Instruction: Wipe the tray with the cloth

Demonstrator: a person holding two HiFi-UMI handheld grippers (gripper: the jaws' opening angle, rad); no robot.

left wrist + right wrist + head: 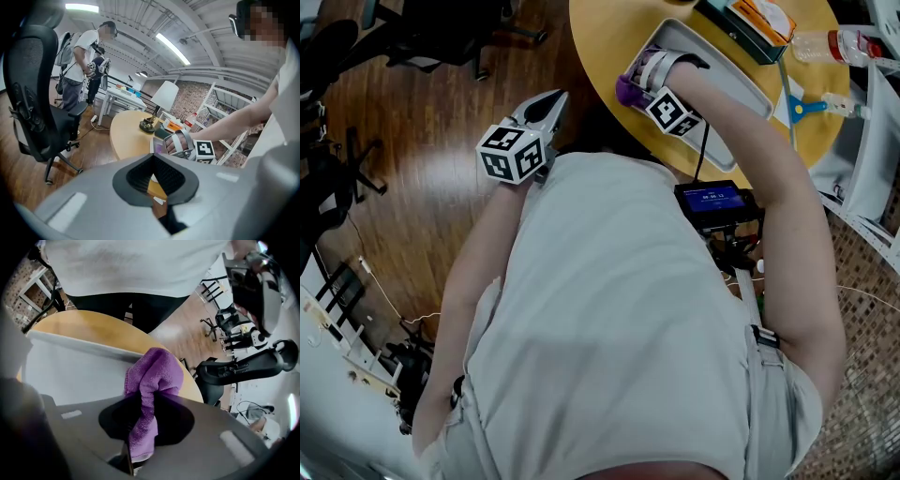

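A purple cloth [152, 376] hangs pinched between the jaws of my right gripper [143, 437], which is shut on it. The cloth's bunched end rests at the near rim of the grey tray [70, 366]. From the head view, the right gripper [642, 80] points steeply down at the tray's [741, 80] near-left end, with the cloth [628, 92] at that corner. My left gripper [553, 101] hovers over the floor, left of the round yellow table [609, 37], its jaws together and holding nothing. The left gripper view shows its jaws [157, 206] and the right hand's marker cube [205, 149].
On the table behind the tray lie an orange and teal box [750, 23], a plastic bottle [834, 42] and a blue-handled tool [806, 106]. A table lamp [161, 101] stands at its far side. A black office chair [37, 93] and two people [82, 61] are further left.
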